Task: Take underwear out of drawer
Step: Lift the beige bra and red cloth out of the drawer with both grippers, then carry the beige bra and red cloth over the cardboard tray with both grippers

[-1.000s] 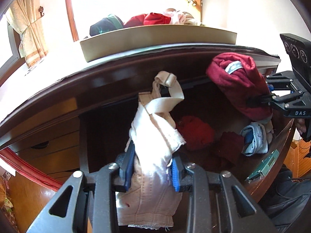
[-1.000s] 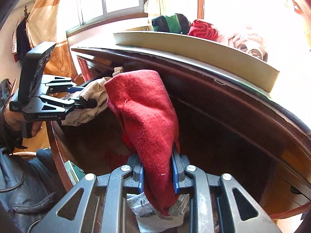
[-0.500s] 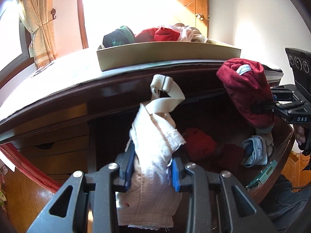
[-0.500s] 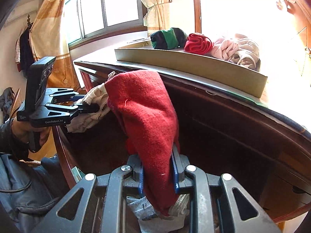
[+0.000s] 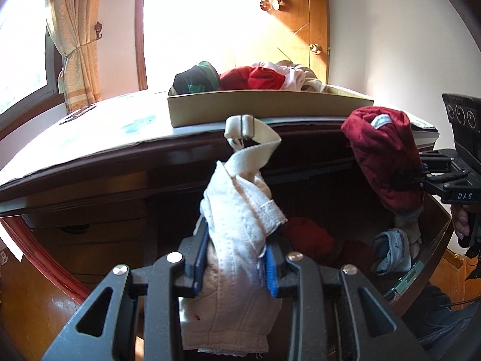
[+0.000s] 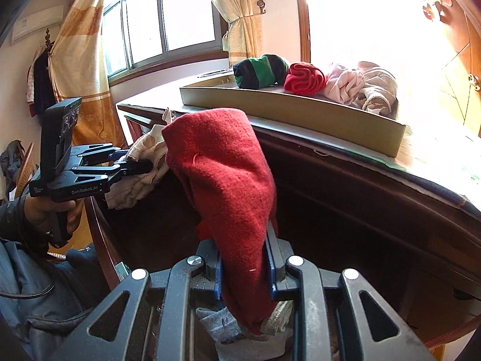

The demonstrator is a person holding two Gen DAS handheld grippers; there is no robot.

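From the left wrist view, the left gripper (image 5: 236, 263) is clamped on a cream bra (image 5: 240, 231), whose strap curls up in front of the dark dresser top (image 5: 90, 147). It hangs above the open drawer (image 5: 433, 258), where red garments (image 5: 309, 236) lie. To the right, the right gripper (image 5: 421, 177) pinches a dark red underwear (image 5: 381, 156) held over the drawer (a grey-blue piece (image 5: 390, 252) dangles beneath it). A cardboard tray (image 5: 264, 106) of rolled clothes sits on the dresser top.

From the right wrist view, the right gripper (image 6: 243, 273) is closed on the dark red underwear (image 6: 225, 180), above the drawer (image 6: 99, 210). The left gripper (image 6: 141, 165) at left grips the cream bra (image 6: 144, 162). The cardboard tray (image 6: 300, 111) sits beyond.
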